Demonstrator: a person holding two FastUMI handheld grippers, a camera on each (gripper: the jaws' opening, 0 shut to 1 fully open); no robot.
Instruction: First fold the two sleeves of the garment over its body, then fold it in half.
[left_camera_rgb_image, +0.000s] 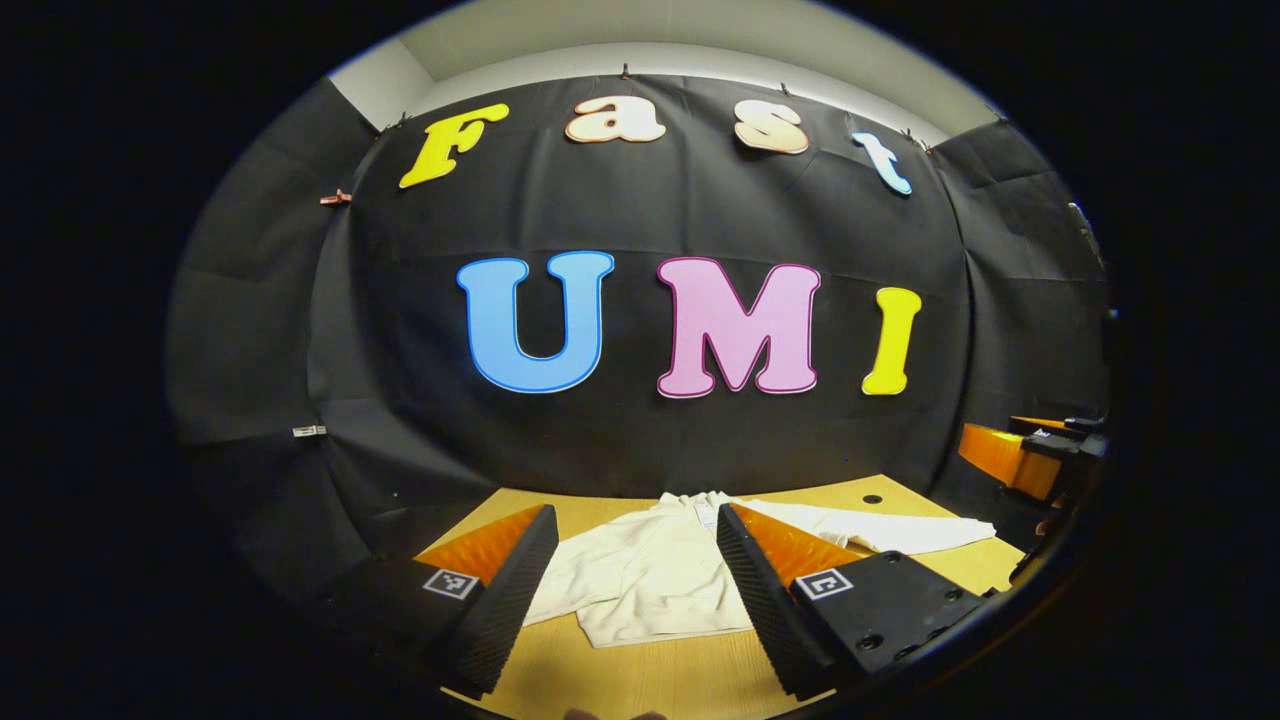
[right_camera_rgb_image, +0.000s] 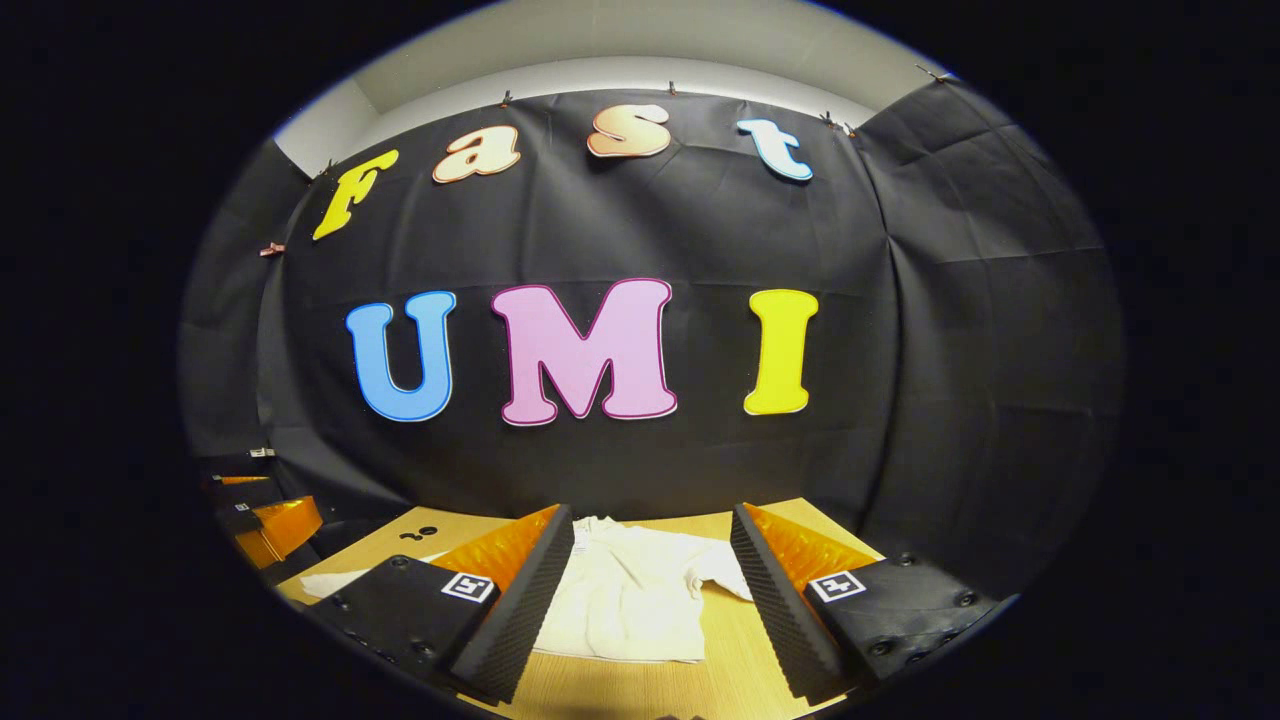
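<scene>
A white long-sleeved garment (left_camera_rgb_image: 650, 580) lay flat on the wooden worktop (left_camera_rgb_image: 690, 670), its collar toward the far edge by the black cloth wall (left_camera_rgb_image: 640, 420). In the left gripper view one sleeve (left_camera_rgb_image: 880, 528) stretched out toward the worktop's right edge. The left tool (left_camera_rgb_image: 635, 590) hung above the near edge with its fingers spread wide, holding nothing. The right tool (right_camera_rgb_image: 650, 600) was likewise wide open and empty, with the garment's body (right_camera_rgb_image: 630, 600) lying between its fingers.
</scene>
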